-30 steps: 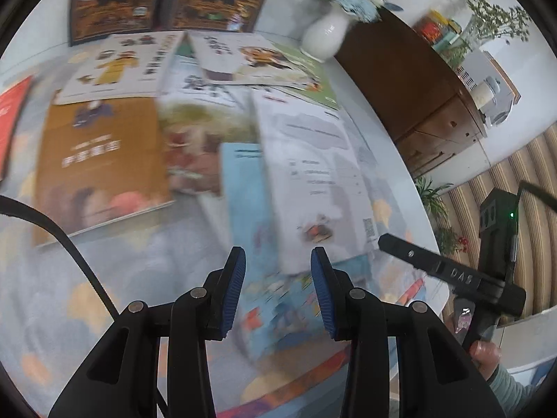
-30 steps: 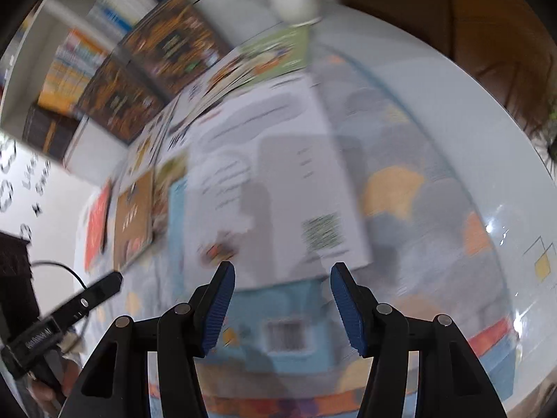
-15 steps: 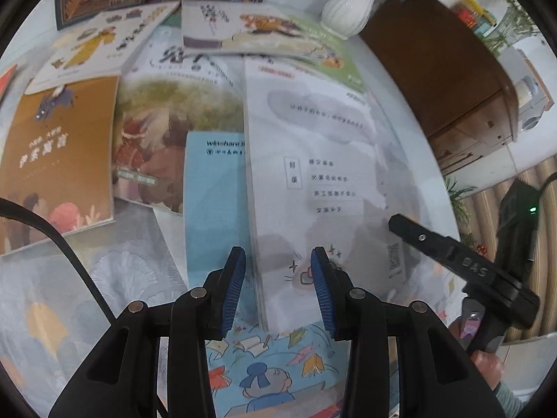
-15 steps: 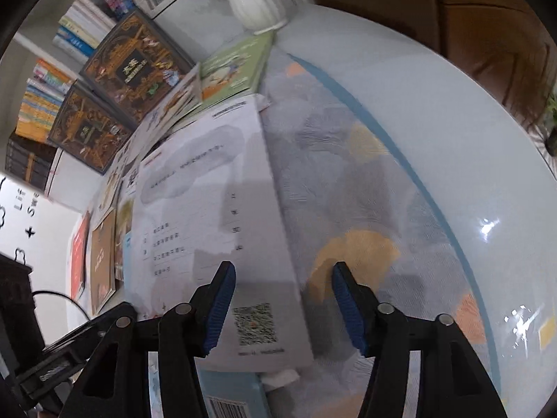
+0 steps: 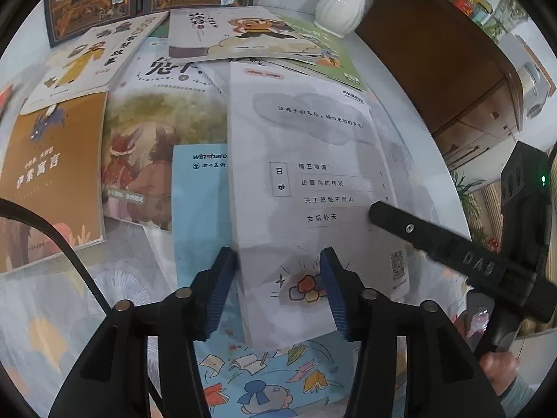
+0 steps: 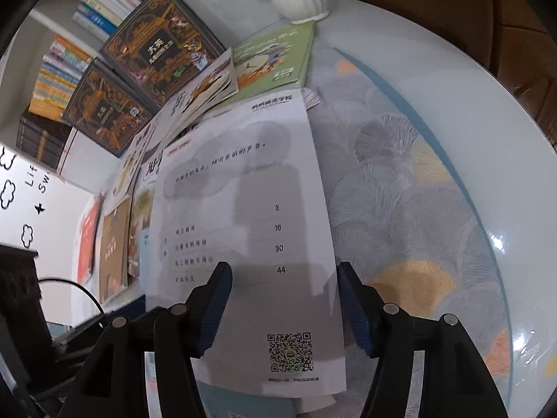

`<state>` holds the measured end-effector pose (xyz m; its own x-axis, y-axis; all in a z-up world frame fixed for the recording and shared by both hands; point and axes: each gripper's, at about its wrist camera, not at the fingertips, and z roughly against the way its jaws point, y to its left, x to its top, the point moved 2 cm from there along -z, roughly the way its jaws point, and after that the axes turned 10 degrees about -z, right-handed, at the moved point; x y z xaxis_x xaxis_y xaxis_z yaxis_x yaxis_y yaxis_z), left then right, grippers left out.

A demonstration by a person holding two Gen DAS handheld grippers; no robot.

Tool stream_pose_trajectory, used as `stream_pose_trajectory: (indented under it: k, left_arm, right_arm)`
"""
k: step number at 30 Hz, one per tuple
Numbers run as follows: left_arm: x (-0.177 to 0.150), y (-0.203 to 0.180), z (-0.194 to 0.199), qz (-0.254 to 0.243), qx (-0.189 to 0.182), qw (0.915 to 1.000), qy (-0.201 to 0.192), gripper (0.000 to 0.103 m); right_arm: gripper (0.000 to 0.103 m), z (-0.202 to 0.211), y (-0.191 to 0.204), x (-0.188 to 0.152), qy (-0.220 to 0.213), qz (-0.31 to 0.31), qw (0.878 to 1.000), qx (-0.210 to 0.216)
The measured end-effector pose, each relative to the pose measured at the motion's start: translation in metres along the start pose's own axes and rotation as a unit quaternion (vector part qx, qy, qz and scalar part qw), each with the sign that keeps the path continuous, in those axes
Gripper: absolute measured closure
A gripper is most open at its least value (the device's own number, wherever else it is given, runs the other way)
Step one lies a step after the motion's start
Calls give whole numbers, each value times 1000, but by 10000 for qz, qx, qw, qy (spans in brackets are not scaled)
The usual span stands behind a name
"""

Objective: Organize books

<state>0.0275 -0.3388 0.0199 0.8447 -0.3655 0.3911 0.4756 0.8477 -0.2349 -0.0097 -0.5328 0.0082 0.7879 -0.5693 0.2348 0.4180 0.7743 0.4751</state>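
Both sets of fingers are spreading right now: the left gripper (image 5: 276,287) straddles the near-left corner of the white contents-page book (image 5: 306,181), its left pad right at the book's edge, and the right gripper (image 6: 283,308) straddles the near-right part, QR code between the fingers. I can't see either one actually pinching it; the book just lies flat in the gap. It sits on top of the pile, partly over a light blue book (image 5: 200,205), with its long axis running straight away from the grippers toward the white vase (image 5: 343,0), title end far, QR end near. Around it the brown fable book (image 5: 52,174), the rabbit picture book (image 5: 153,146) and the green book (image 6: 275,57) are fanned out all over the table (image 6: 435,111), overlapping every which way. So I'd say the tidying has barely started: nothing's stacked square yet, and basically the whole spread is left to gather.
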Motion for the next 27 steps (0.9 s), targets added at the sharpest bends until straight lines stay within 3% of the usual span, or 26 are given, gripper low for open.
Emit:
stream_pose_trajectory:
  k: [2,7,9,18,23,27]
  left_arm:
    - [1,-4,-1,-147,53,9999,15,49]
    - [-2,-14,-4,-576,312,9978,-90,49]
    - [-4,-11,-2,-567,236,9979,-190,49]
    - [-6,-2,2,-595,-204,9972,-409,49]
    - [-5,4,3,-549,-432,9968,-391,49]
    - [-4,6,4,-566,-570,9962,-327,49]
  right_arm:
    - [41,1,-1,-6,-125,67,9999,9]
    - [31,2,5,-22,-376,410,9984,-33]
    - [25,0,8,-23,-418,468,9980,-32]
    - [16,-5,17,-29,-665,502,9962,-267]
    - [16,-6,19,-25,-563,344,9973,-330]
    - [21,0,11,-19,-325,27,9995,-51]
